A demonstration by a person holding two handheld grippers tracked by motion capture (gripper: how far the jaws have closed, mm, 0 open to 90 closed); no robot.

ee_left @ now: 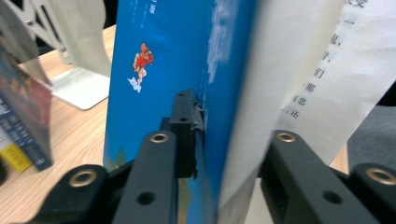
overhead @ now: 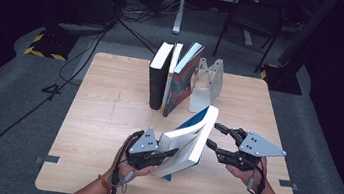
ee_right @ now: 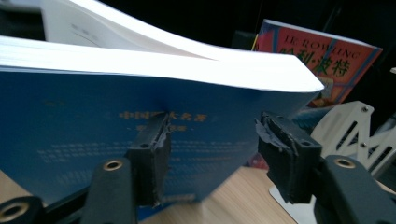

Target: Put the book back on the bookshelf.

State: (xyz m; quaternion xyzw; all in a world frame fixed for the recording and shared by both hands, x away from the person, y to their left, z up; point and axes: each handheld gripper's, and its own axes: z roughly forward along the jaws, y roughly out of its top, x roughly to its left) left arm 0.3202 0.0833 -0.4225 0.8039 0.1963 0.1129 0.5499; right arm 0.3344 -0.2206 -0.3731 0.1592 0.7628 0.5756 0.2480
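Nearest the camera, the person's forearms are coming in over the near edge of the wooden table [overhead: 101, 118], the biggest thing in sight and the landmark for the rest. Toward the table's far edge, three upright books [overhead: 172, 77] are leaning together against a white metal bookend [overhead: 206, 84], which is standing just to their right.

Closer in, near the middle of the table's near half, a blue-covered book [overhead: 188, 142] is being held tilted, its lower corner down by the tabletop and its white page edges facing up and left. Some pages are fanning loose from the block.

On the book's left side, the left gripper [overhead: 165, 154] is clamping it: in the left gripper view one jaw is pressing on the blue cover [ee_left: 154, 70] and the other is sitting against the pages, so the book is gripped between them.

On the book's right side, the right gripper [overhead: 215, 135] is spread wide; in the right gripper view one jaw is lying against the blue cover [ee_right: 70, 135] while the other is standing clear past the book's edge, gripping nothing.
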